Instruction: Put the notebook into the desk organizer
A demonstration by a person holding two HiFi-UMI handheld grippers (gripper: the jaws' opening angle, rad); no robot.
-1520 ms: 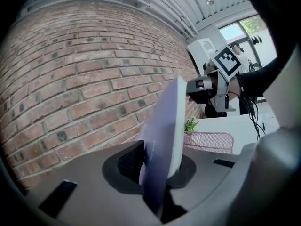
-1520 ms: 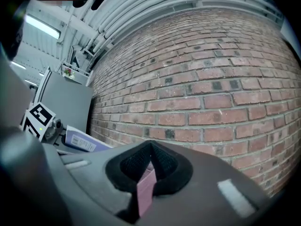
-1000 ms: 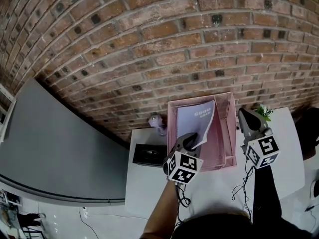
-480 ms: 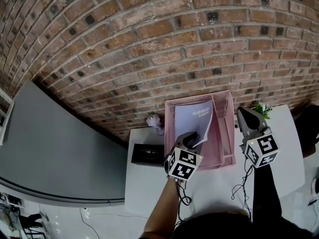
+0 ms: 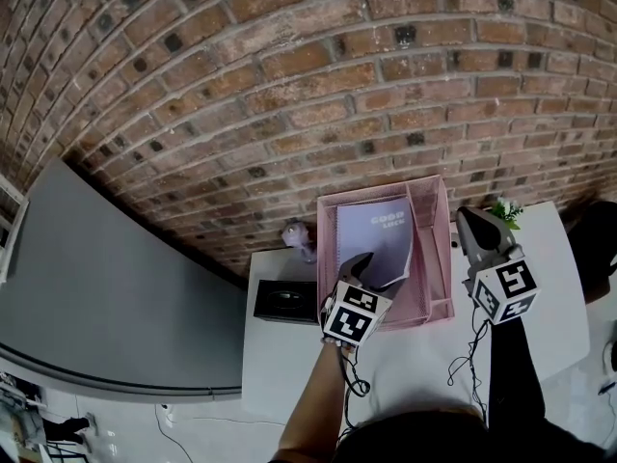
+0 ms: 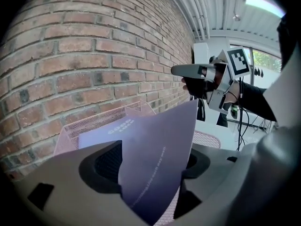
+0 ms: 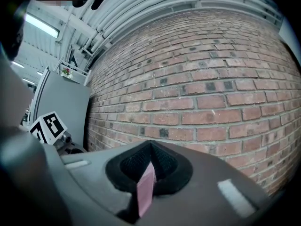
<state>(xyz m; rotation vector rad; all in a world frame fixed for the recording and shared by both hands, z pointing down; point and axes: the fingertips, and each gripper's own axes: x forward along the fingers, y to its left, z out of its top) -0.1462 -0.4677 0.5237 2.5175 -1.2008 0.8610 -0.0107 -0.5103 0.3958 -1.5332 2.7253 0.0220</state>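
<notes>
You're releasing: the jaws of your left gripper have just been opening around the notebook, which lies inside the organizer. Your right gripper pinches the organizer's wall. Next, withdraw the left without dragging it.

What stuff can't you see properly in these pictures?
- Left gripper view: the lavender paper notebook hides most of the pink mesh desk organizer.
- Head view: the small grey object left of the organizer is too small to name.
- Right gripper view: the pink strip between the jaws vanishes behind them at its lower end, so what it belongs to is unclear.
</notes>
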